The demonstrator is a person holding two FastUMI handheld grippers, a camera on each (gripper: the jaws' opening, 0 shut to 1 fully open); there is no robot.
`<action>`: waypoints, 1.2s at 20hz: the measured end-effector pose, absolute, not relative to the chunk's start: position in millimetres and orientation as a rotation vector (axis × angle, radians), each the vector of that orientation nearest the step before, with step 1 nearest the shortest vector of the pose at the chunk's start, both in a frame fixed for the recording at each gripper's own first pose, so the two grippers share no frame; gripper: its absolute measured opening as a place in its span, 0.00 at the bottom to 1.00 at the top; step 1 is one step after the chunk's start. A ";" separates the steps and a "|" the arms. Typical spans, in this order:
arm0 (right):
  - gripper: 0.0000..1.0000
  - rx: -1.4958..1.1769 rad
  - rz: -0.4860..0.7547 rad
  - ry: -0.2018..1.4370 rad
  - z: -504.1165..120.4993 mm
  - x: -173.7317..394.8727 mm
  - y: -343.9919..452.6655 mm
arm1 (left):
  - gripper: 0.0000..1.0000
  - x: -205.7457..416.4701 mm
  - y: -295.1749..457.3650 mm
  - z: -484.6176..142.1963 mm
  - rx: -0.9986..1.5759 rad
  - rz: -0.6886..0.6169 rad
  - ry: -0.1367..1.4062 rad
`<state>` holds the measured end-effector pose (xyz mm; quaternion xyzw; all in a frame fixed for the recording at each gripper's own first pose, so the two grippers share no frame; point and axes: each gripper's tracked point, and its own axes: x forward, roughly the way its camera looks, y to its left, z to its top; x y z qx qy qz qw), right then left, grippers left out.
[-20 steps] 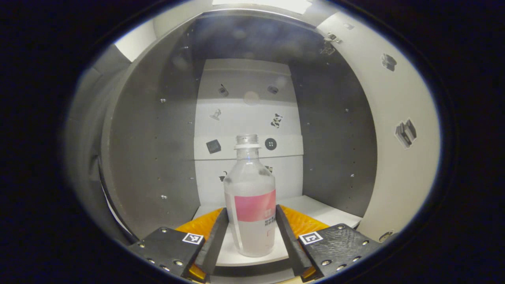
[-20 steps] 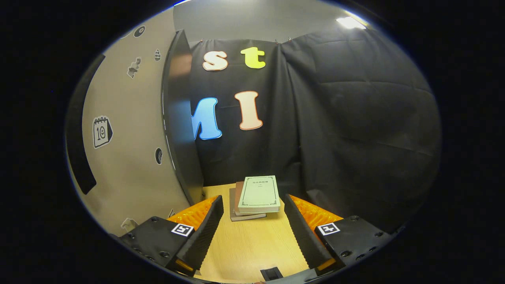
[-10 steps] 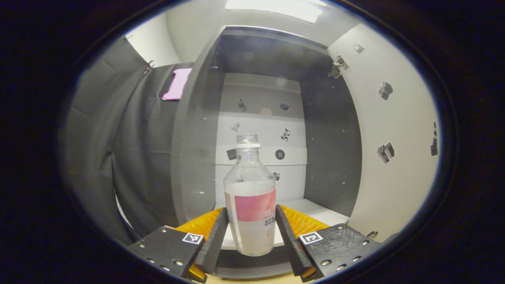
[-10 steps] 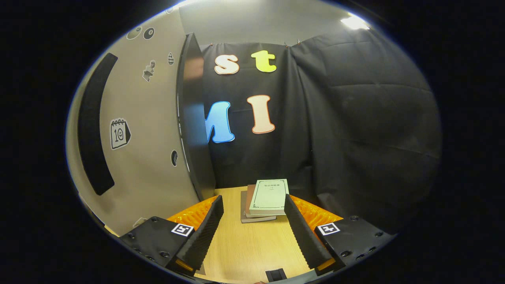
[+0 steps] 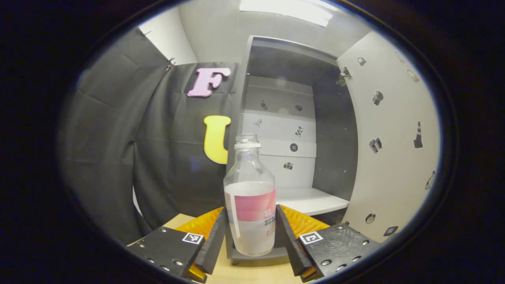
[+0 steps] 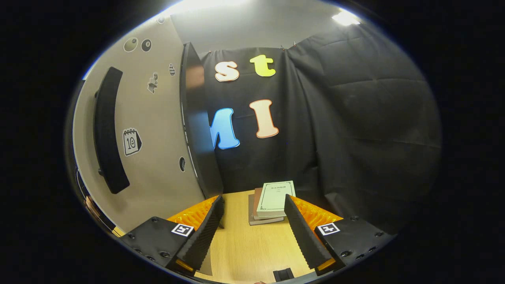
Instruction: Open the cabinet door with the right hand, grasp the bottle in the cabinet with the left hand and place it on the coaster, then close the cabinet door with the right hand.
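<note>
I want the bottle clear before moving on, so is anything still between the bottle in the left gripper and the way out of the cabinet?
Nothing visible. The left gripper has its jaws closed on the bottle, in front of the cabinet shelf. The open cabinet door stands off to the side. The coaster's whereabouts cannot be told.

one bottle is seen, one cabinet with one open door, and one white shelf. two grippers are counted, left and right. two stacked books are seen on one table.
</note>
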<state>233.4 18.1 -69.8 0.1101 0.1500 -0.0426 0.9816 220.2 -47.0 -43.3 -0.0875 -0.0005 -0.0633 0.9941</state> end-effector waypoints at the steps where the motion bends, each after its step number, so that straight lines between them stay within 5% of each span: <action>1: 0.98 0.219 -0.085 0.301 -70.3 231.7 17.8 | 0.71 211.5 -41.3 -46.5 -0.180 -0.119 -0.002; 24: 0.98 0.168 -0.085 0.348 -88.2 230.0 30.6 | 0.73 84.8 1.8 -271.1 -0.195 -0.014 0.241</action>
